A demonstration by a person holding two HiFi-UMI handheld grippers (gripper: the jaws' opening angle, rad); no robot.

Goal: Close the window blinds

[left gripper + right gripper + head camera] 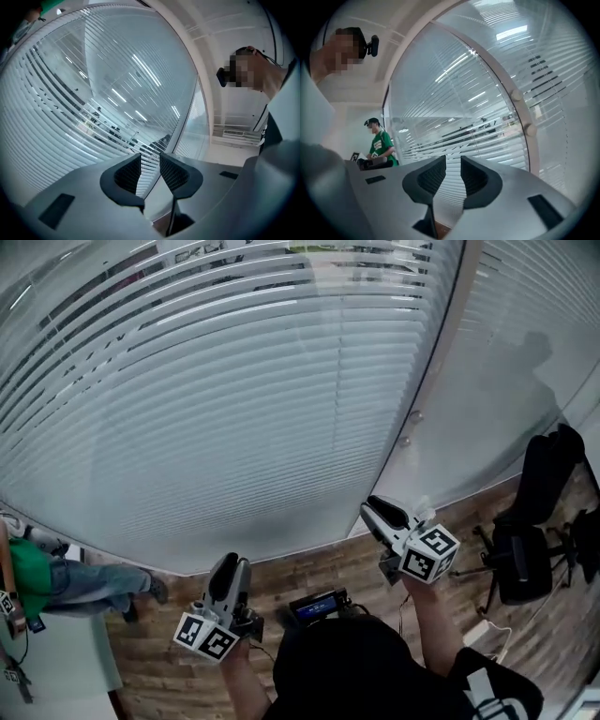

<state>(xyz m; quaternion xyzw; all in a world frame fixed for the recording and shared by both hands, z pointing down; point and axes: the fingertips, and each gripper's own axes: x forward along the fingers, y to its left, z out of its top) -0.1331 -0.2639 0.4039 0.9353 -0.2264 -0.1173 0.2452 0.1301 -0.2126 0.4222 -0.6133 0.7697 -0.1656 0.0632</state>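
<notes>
White horizontal blinds (234, 409) cover the big glass pane in front of me; their slats lie nearly flat, with darker gaps showing toward the upper left. The same blinds (70, 108) fill the left gripper view and the blinds (454, 136) show ahead in the right gripper view. My left gripper (230, 563) is held low at the centre-left, short of the blinds, its jaws close together and empty (150, 161). At the right my right gripper (373, 507) is held higher, and it points at the glass near the post (441, 362), jaws close together and empty (453, 164).
Two round knobs (411, 427) sit on the white post between the panes. A person in a green shirt (28, 577) stands at the left. A black chair (525, 559) stands at the right, and a small dark device (319, 606) lies on the wood floor below.
</notes>
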